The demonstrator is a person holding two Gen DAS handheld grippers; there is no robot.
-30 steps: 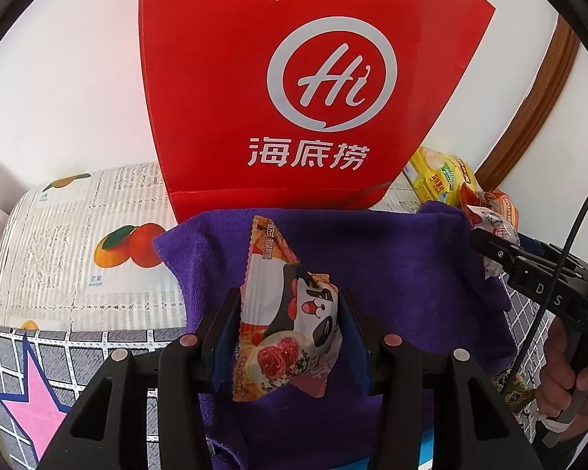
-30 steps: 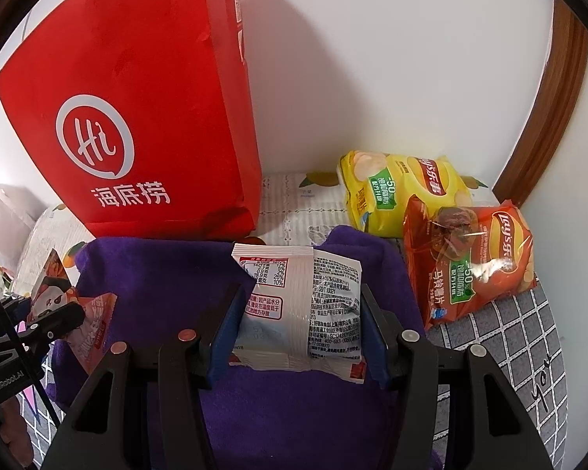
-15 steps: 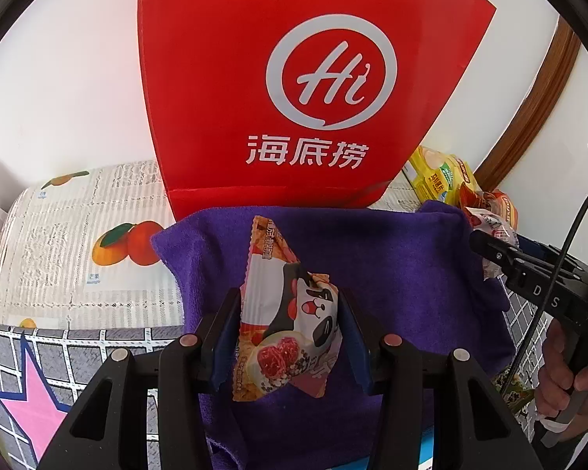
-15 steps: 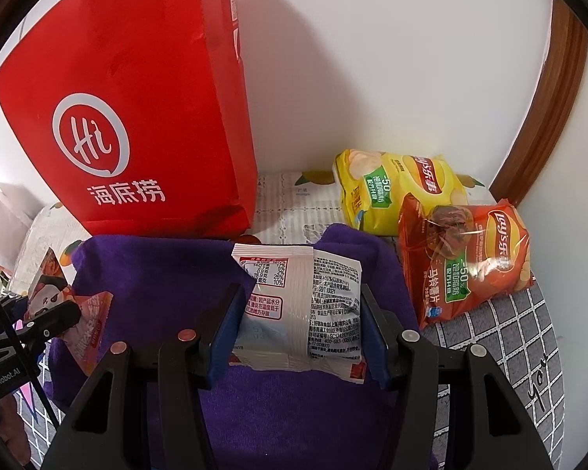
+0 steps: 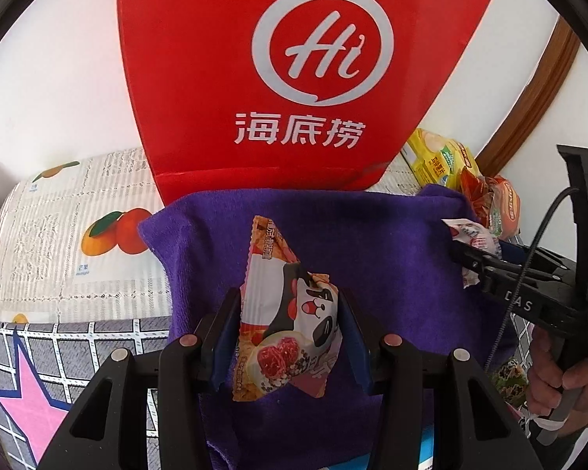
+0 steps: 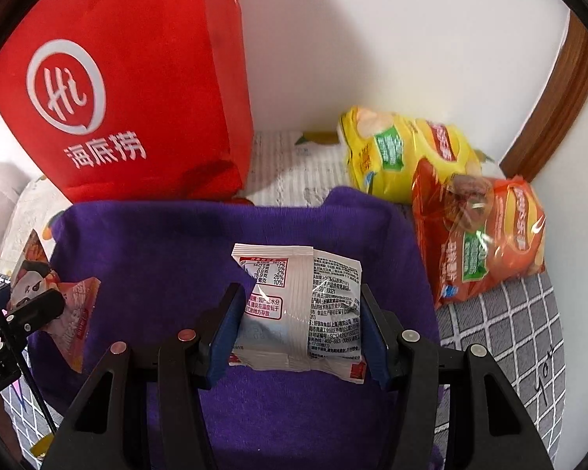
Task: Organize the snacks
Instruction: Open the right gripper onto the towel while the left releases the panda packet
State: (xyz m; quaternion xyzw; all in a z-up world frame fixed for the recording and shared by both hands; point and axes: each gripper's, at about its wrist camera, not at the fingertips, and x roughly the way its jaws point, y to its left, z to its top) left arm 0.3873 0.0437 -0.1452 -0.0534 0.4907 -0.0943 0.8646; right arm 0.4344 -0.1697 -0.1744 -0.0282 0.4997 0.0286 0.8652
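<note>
Cloth: mid-table, before paper bag | Paper bag: rear, against wall | Two chip bags: rear right corner, overlapping, just beside cloth's right edge

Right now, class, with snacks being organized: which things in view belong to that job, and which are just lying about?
Job:
panda snack packet in left gripper
white snack packet in right gripper
yellow chip bag
orange chip bag
red paper bag

Lying about:
purple towel
fruit-print cloth

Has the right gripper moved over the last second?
Yes. In the right wrist view the orange chip bag and red bag have slid slightly up the frame, so the right gripper, shut on its white packet, has dipped slightly.
</note>
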